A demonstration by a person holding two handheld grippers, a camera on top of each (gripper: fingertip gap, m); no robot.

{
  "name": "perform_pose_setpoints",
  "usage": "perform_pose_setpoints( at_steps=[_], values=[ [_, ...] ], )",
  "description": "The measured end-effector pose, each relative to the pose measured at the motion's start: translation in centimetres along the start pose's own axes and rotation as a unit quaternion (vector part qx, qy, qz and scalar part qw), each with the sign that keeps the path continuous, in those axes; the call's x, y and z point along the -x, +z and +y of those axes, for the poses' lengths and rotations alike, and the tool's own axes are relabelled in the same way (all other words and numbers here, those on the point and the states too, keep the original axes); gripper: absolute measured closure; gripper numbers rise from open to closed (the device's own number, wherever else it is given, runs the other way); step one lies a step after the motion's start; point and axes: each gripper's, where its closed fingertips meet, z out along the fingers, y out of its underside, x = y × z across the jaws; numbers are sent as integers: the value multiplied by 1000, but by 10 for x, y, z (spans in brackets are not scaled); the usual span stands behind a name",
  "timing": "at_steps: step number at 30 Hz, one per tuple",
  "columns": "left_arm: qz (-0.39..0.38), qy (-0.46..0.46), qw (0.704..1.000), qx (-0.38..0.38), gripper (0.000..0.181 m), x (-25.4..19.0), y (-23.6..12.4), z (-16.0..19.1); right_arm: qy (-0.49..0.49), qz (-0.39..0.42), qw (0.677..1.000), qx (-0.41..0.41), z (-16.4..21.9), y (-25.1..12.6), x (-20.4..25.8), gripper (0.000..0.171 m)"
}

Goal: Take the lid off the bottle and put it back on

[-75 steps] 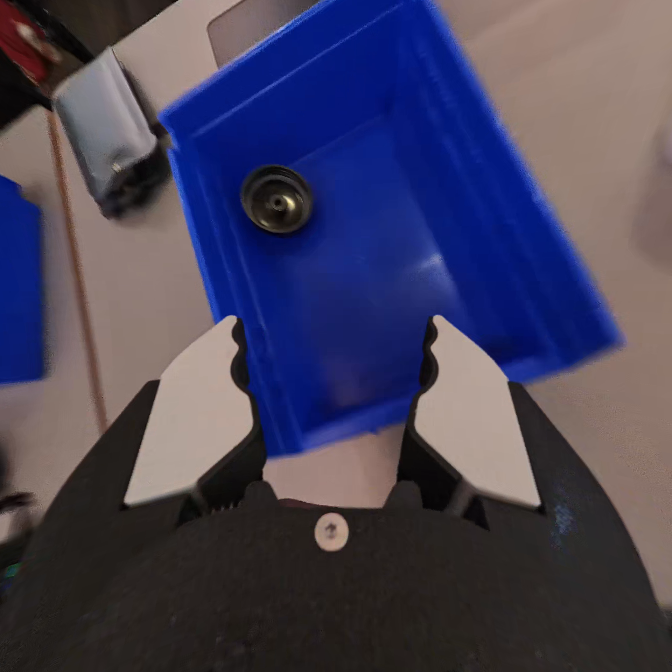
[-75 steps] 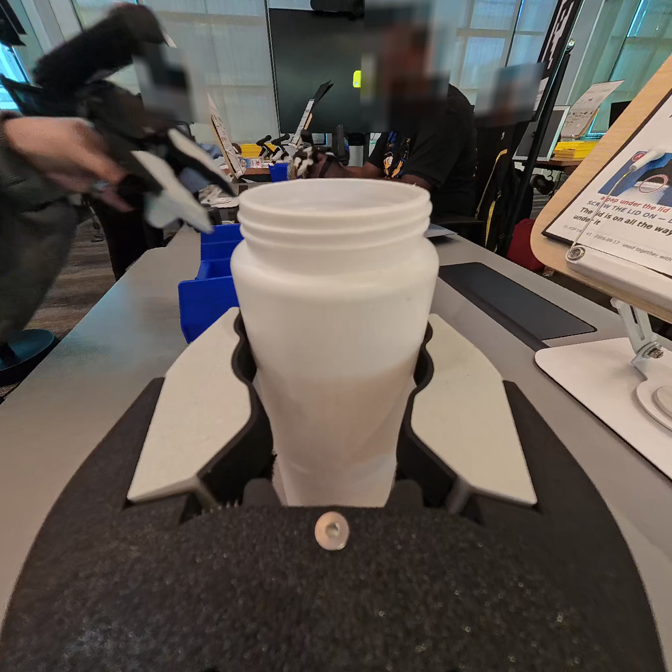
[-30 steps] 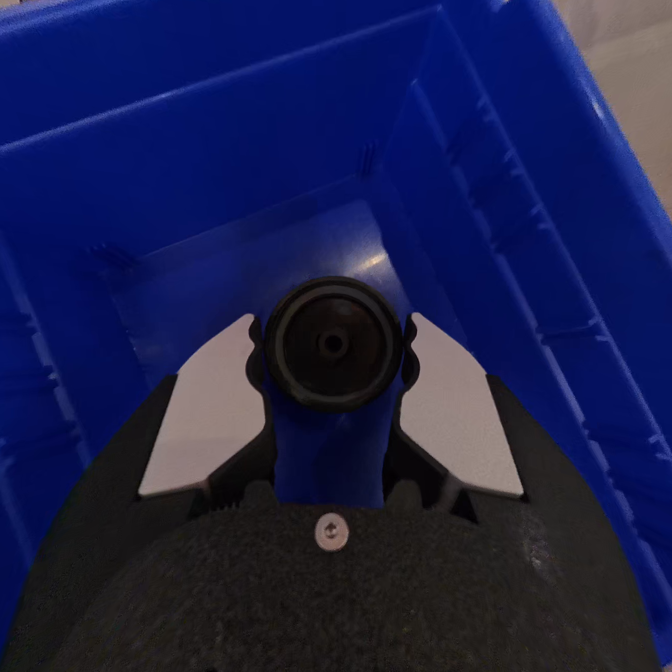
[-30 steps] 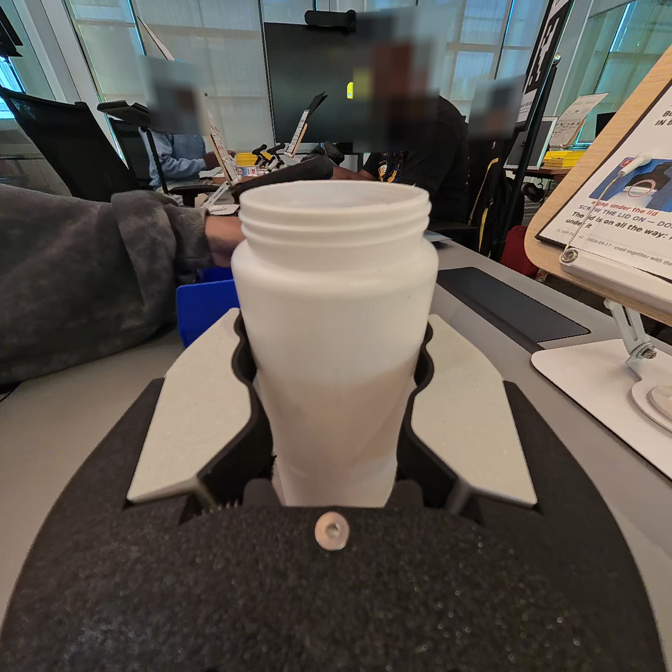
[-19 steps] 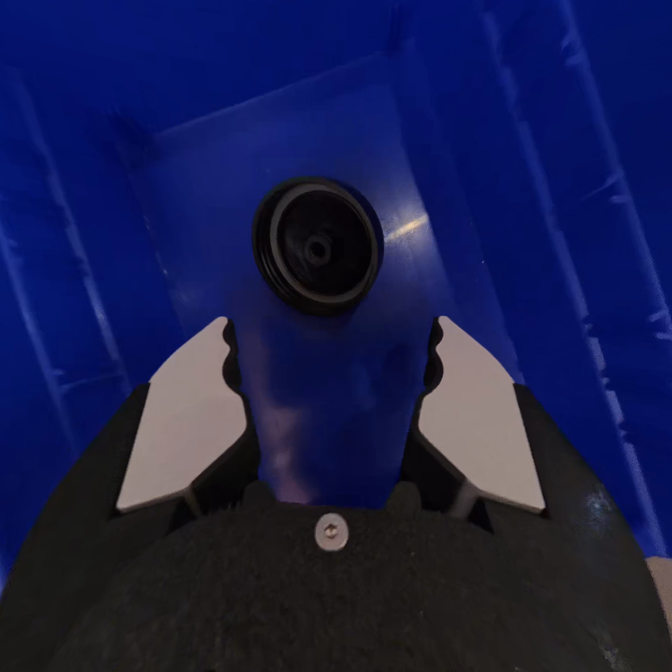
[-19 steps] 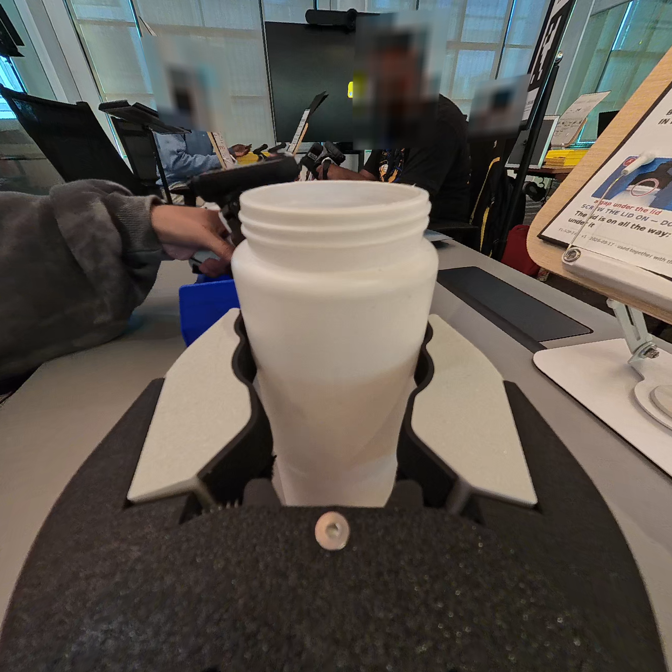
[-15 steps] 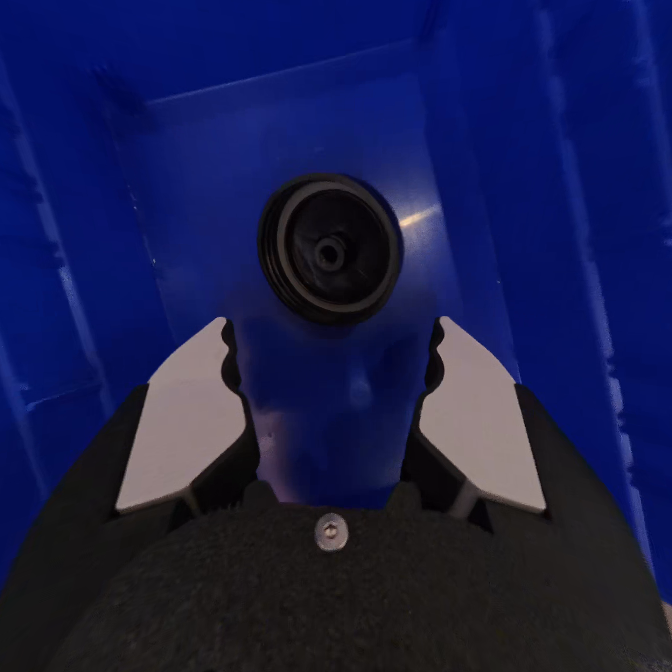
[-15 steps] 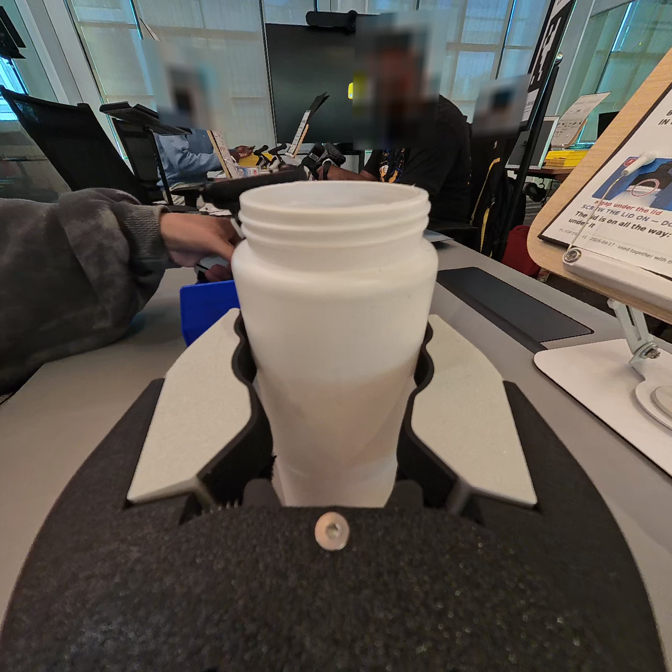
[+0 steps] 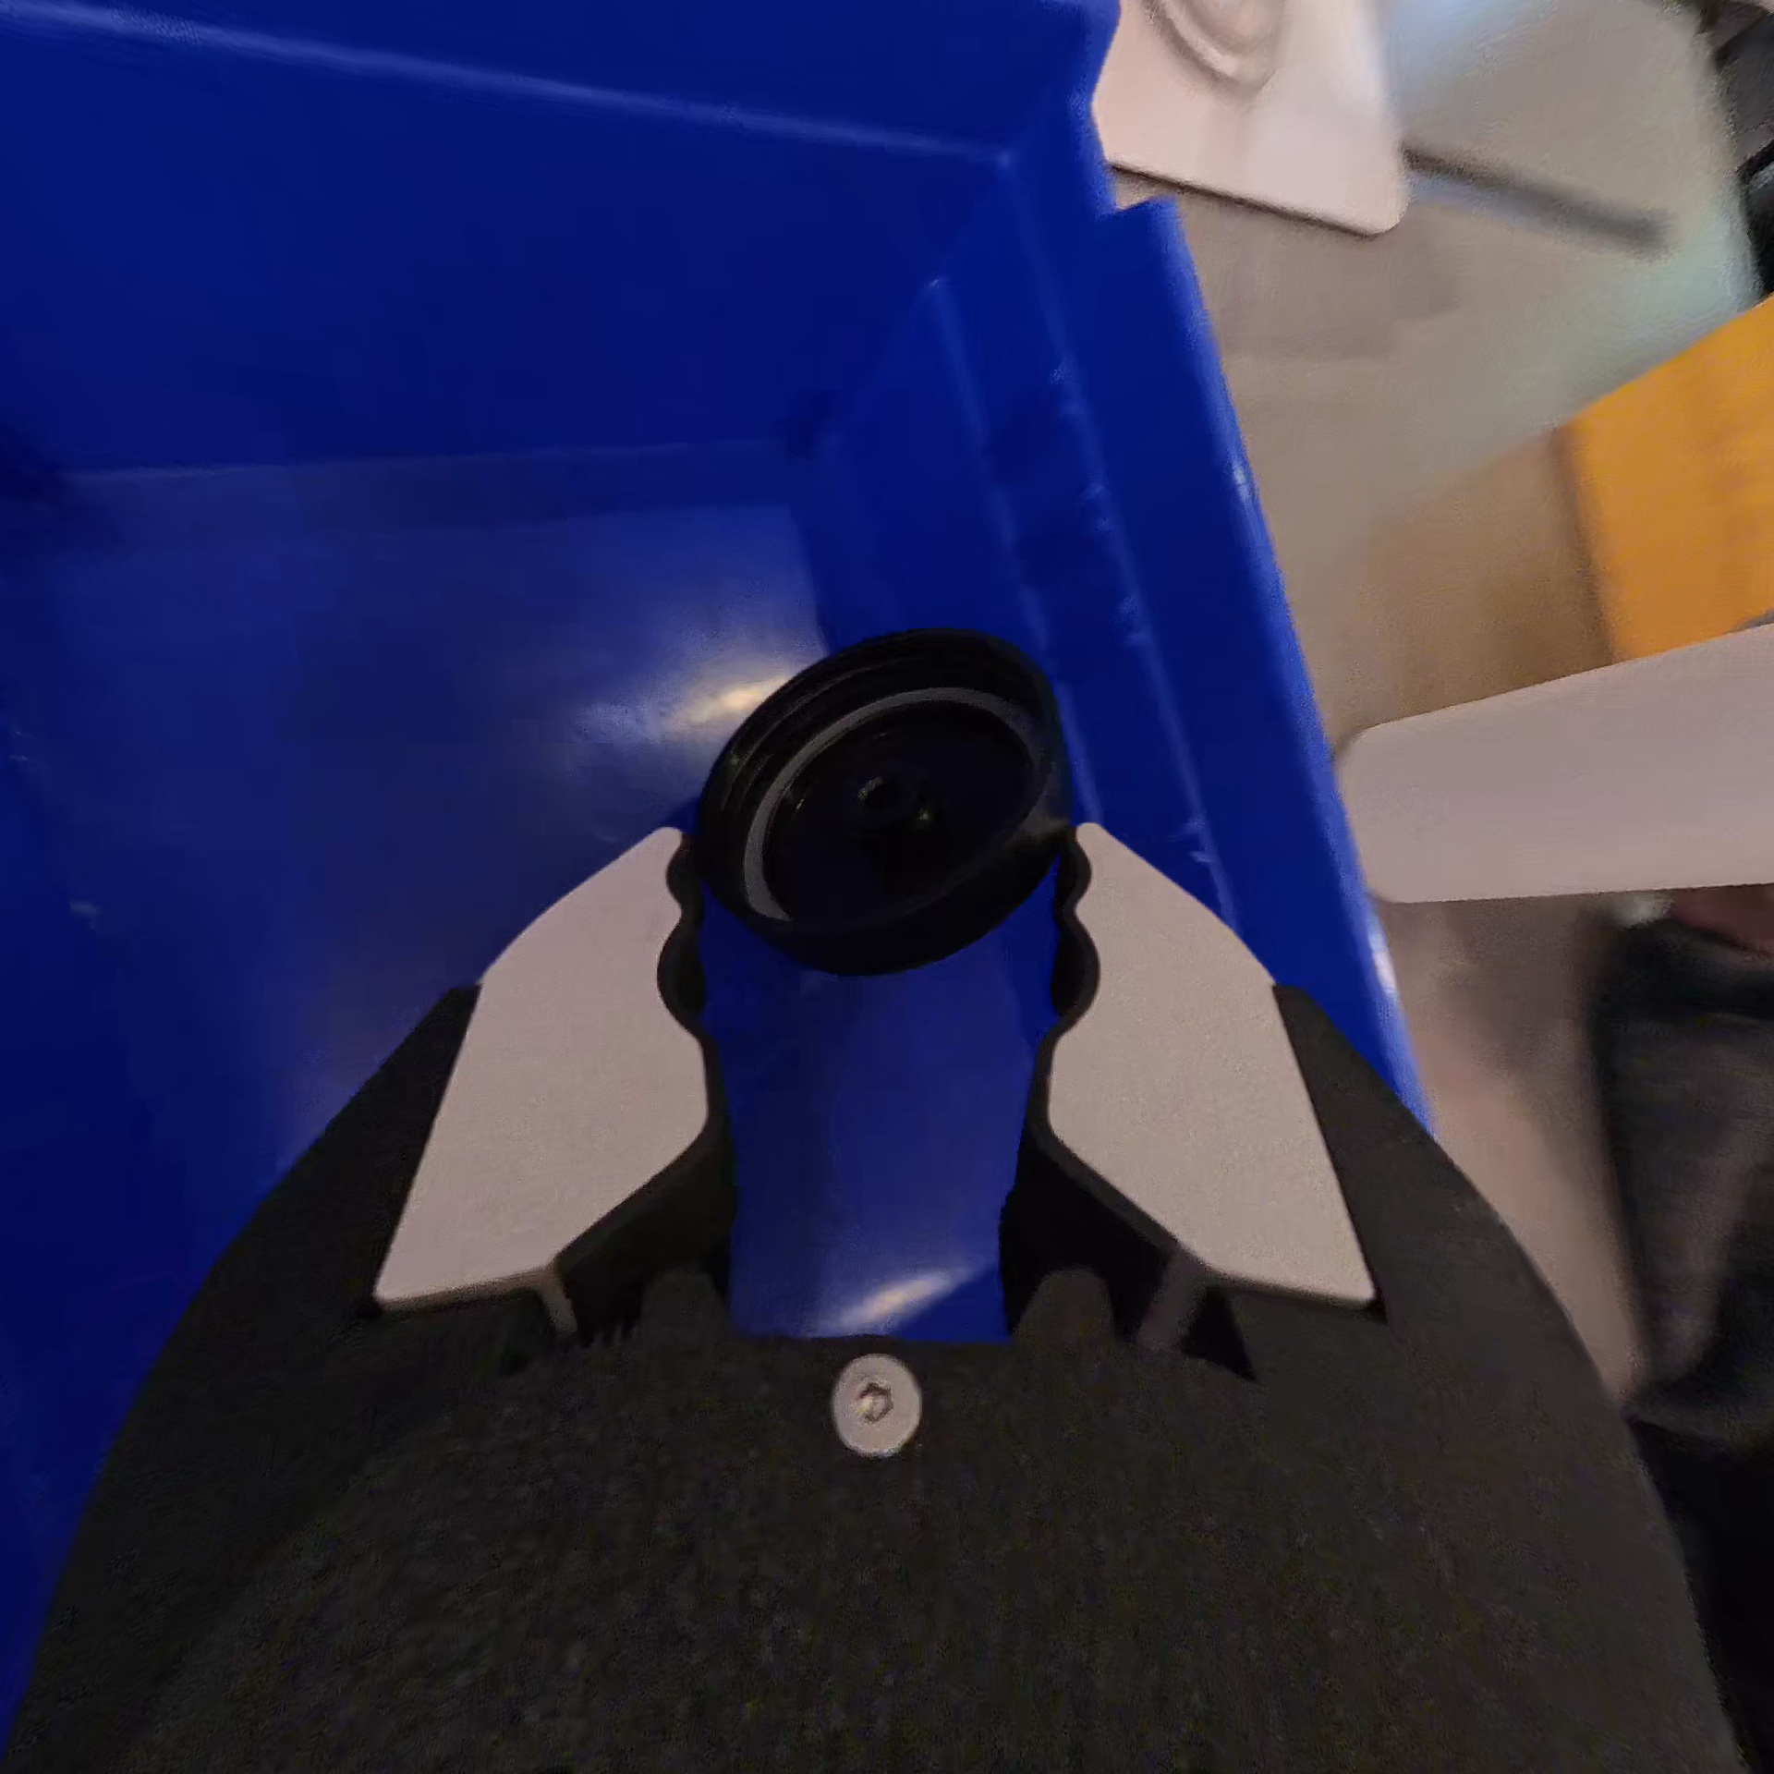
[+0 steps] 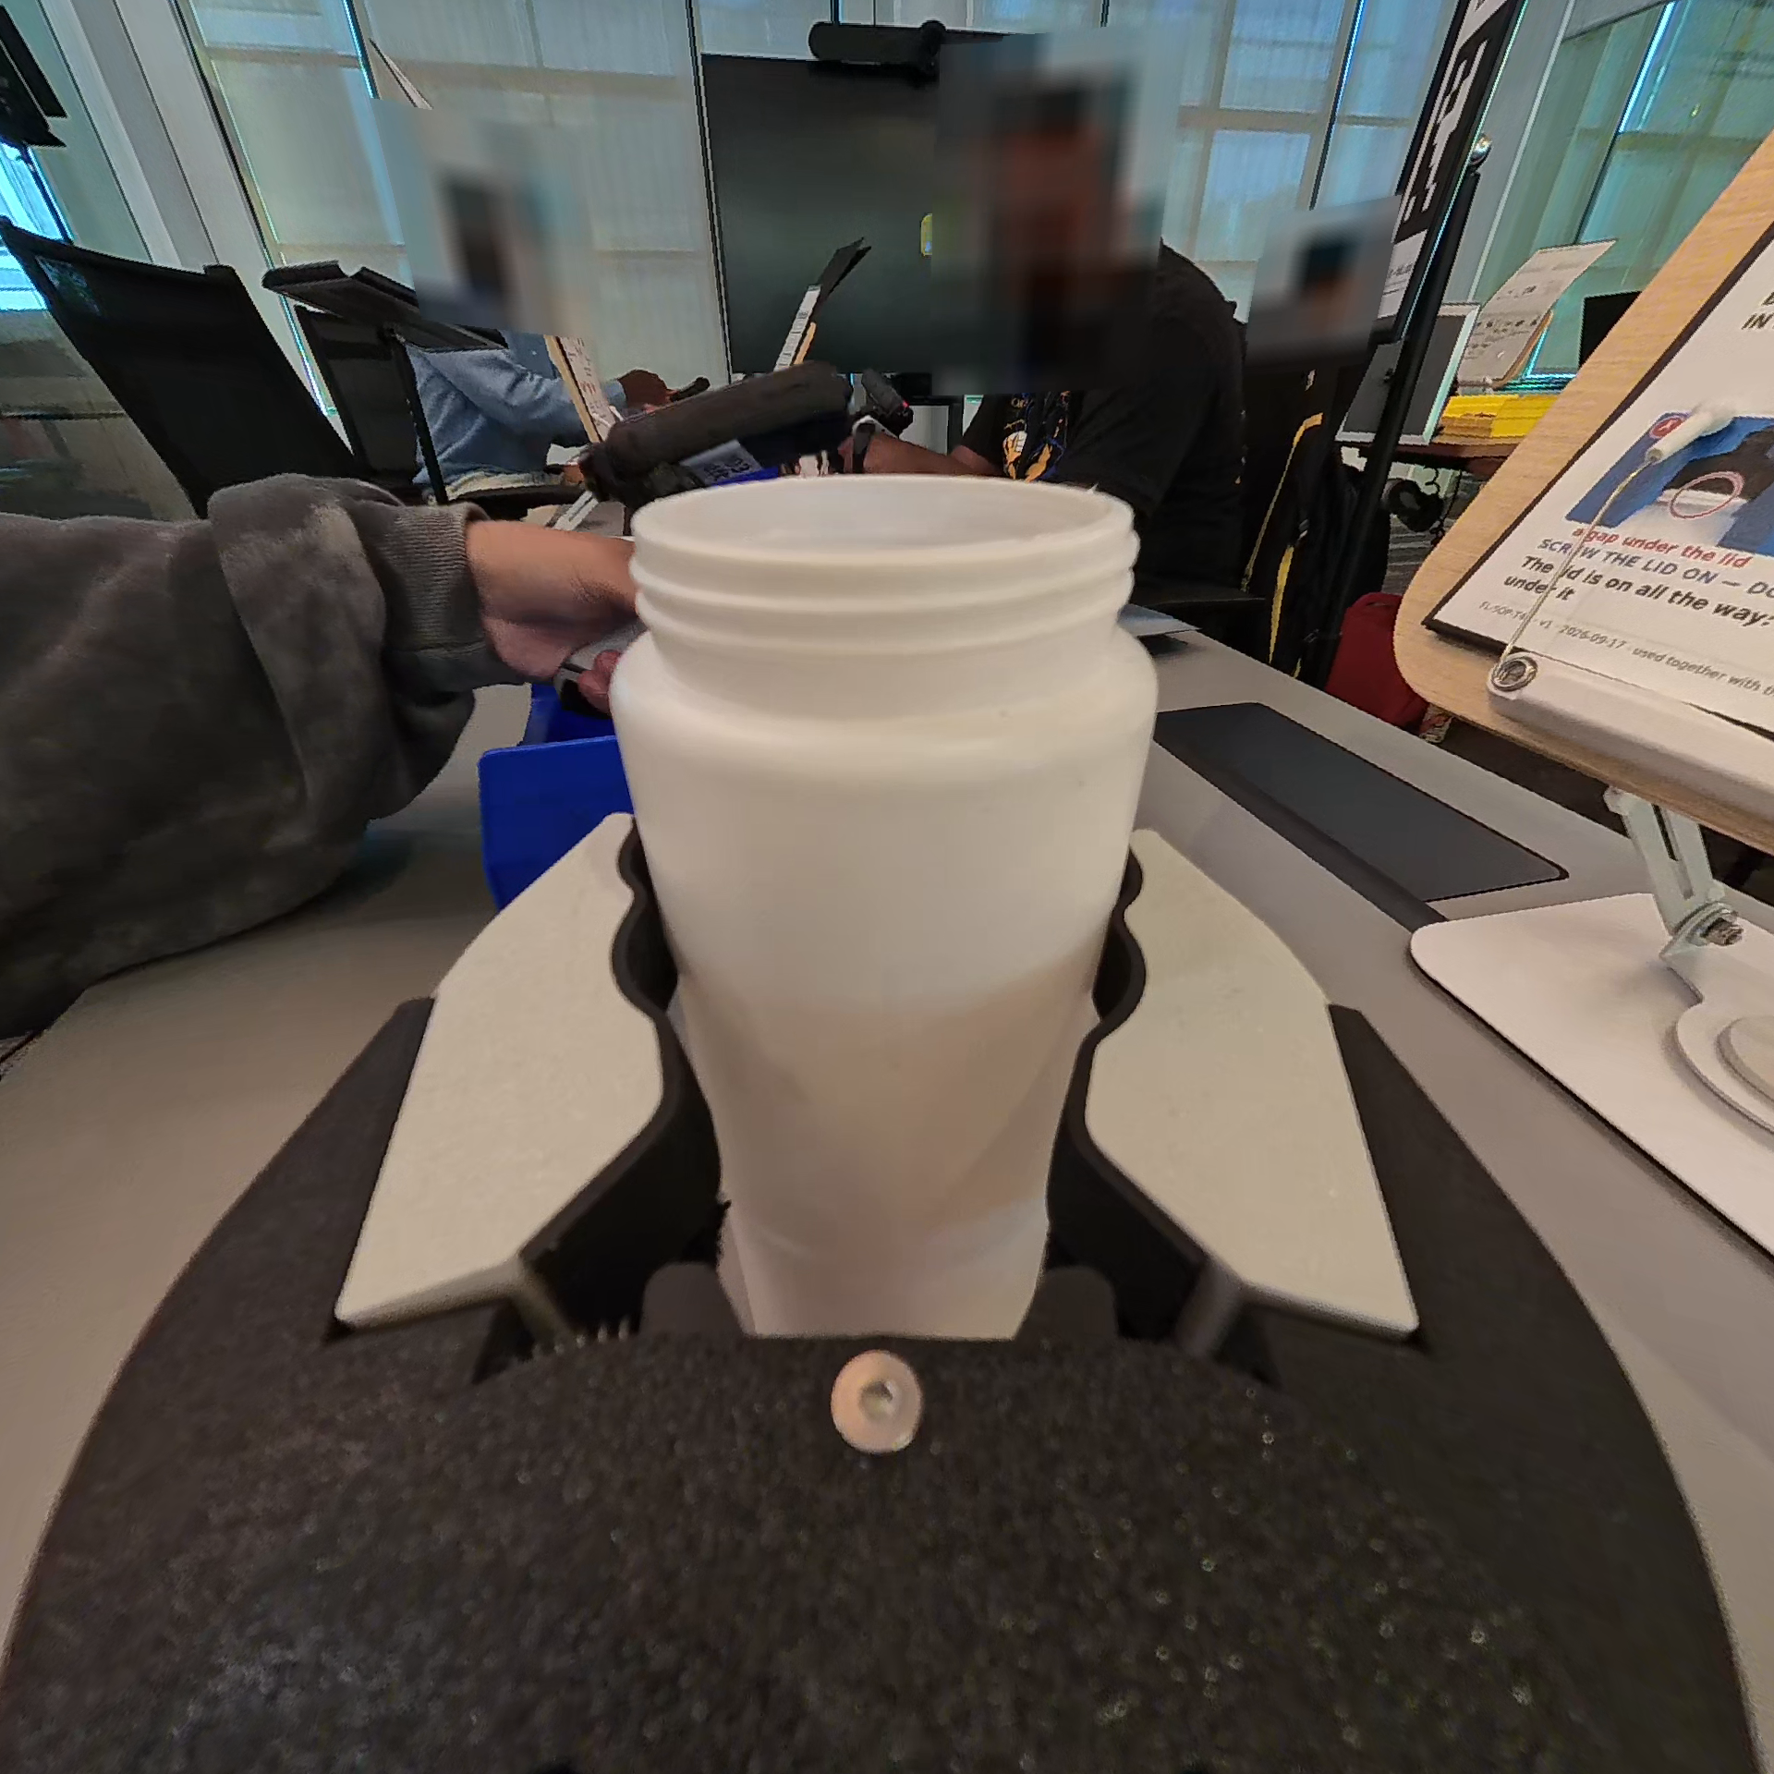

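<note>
both grippers grip: left [image 9: 875, 845] pinches lid [image 9: 878, 802] beside bin wall [image 9: 1133, 538]; right [image 10: 881, 893] clamps bottle [image 10: 883, 816].

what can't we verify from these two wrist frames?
- Bottle base and inside: right wrist view, cut off by the right gripper.
- Lid grip: left wrist view, left gripper jaws at its rim; firm hold unclear.
- Lid's outer top: faces away.
- Blue bin: right wrist view, mostly behind the bottle.

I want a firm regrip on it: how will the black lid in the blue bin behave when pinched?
The lid looks rigid, so it should not flex. It is round and already tilted, so it may pivot or slip between the left gripper tips. Probably light.
</note>
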Motion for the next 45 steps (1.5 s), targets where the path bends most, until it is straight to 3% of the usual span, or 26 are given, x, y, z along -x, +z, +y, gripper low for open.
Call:
perform_pose_setpoints(
  at_steps=[4,6,8,11,15,20,24,27,32,38,42,45],
  values=[
    [168,-134,973,87,112,-28,-3,23,0,0,1000,-1,0,0,0,83],
    [193,-175,957,127,111,-29,-7,33,1,-1,1000,-1,0,0,0,84],
    [141,-144,963,182,111,-16,-9,48,1,-2,1000,-1,0,0,0,84],
    [-27,-30,965,259,111,21,-22,62,1,-2,1000,-1,0,0,0,83],
    [-214,114,913,327,111,53,-46,49,1,-3,1000,-3,0,1,0,84],
    [-287,236,825,426,111,61,-55,43,1,-3,1000,-3,0,0,0,83],
    [-277,270,786,483,111,60,-46,42,1,-3,1000,-3,0,0,0,83],
    [-280,272,785,481,110,63,-33,31,1,-3,1000,-4,0,0,1,84],
    [-258,253,834,416,110,59,-8,7,2,-3,1000,-5,0,0,1,84],
    [-263,327,851,316,111,47,-17,-31,1,-3,1000,-5,0,0,1,83],
    [-197,458,830,250,111,-20,-39,-47,0,-2,1000,-5,0,1,0,83],
    [-139,494,810,285,111,-67,-61,-26,1,-1,1000,-6,0,1,0,83]
  ],
)
